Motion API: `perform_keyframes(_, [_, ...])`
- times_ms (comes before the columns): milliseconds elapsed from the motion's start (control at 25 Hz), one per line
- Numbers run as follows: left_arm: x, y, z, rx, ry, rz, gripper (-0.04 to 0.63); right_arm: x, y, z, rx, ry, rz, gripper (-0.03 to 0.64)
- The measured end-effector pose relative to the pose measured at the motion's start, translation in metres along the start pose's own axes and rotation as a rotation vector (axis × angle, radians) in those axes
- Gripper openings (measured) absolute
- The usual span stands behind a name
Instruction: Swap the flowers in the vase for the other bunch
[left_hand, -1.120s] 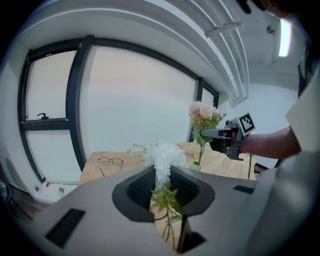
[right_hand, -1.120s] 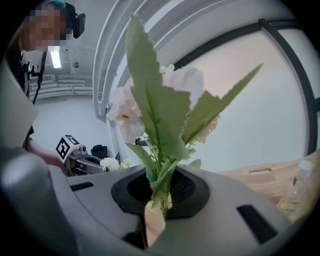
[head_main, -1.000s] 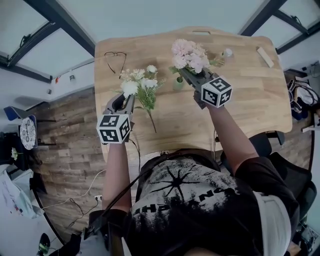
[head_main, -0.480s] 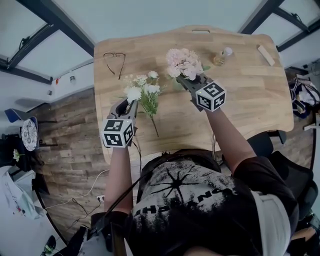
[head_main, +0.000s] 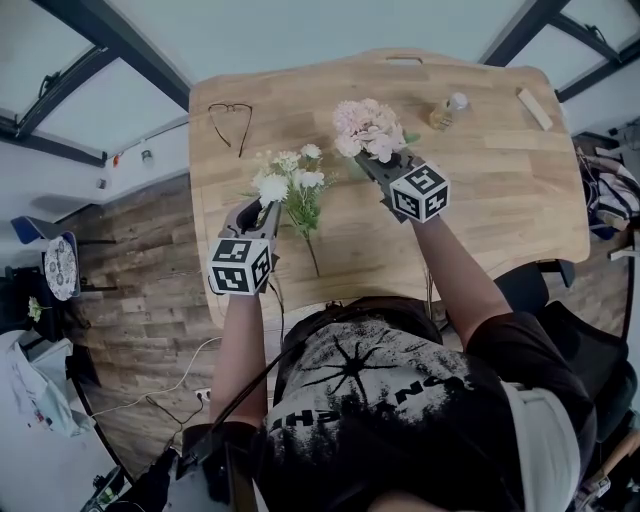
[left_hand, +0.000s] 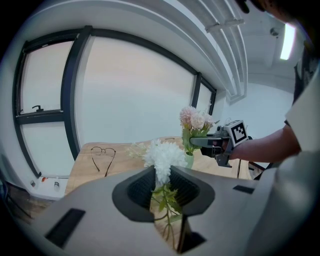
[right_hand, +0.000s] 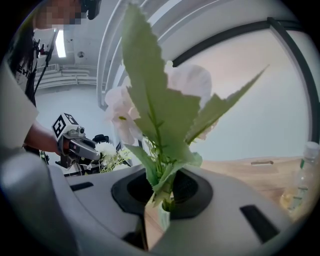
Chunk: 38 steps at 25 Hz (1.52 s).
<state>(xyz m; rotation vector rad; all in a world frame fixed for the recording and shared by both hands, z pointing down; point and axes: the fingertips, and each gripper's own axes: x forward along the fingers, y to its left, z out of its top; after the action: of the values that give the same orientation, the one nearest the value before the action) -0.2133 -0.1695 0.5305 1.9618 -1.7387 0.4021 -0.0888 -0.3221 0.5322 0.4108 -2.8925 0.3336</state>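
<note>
Swap staged: left gripper (head_main: 262, 207) clamps the white leafy flower bunch (head_main: 290, 180), right gripper (head_main: 365, 160) the pink flower bunch (head_main: 367, 125) over the pale-green glass vase (left_hand: 189, 159).

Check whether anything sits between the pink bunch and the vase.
Nothing visible does. The pink bunch, clamped in the right gripper, has its stems right at the mouth of the vase. The white bunch is in the left gripper, off to the left, clear of it.
</note>
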Motion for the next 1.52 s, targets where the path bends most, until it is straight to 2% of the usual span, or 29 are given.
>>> perform_keyframes(120, [0.001, -0.002, -0.002, 0.002, 0.002, -0.002, 0.089, 0.0, 0.001, -0.002, -0.001, -0.001, 0.006, 0.059])
perform_keyframes(440, [0.001, -0.005, -0.005, 0.009, 0.013, -0.009, 0.089, 0.0, -0.009, -0.012, 0.013, 0.038, -0.046, 0.22])
perform_keyframes(520, [0.001, -0.005, -0.006, 0.008, 0.012, -0.009, 0.089, 0.0, -0.011, -0.016, 0.023, 0.054, -0.055, 0.239])
perform_keyframes(760, [0.0, -0.005, -0.005, 0.013, 0.009, -0.011, 0.089, -0.002, -0.013, -0.024, 0.038, 0.075, -0.073, 0.25])
perform_keyframes(920, [0.001, -0.007, -0.003, 0.053, 0.014, -0.008, 0.089, -0.004, -0.015, -0.026, 0.045, 0.081, -0.084, 0.25])
perform_keyframes(1080, [0.001, -0.009, -0.001, 0.059, 0.01, -0.019, 0.089, -0.006, -0.015, -0.027, 0.057, 0.087, -0.097, 0.252])
perform_keyframes(1320, [0.002, -0.011, 0.003, 0.052, -0.011, -0.039, 0.089, -0.018, -0.015, -0.027, 0.073, 0.079, -0.125, 0.251])
perform_keyframes(1520, [0.0, -0.012, 0.01, 0.074, -0.034, -0.047, 0.089, -0.029, -0.006, -0.019, 0.062, 0.065, -0.144, 0.25])
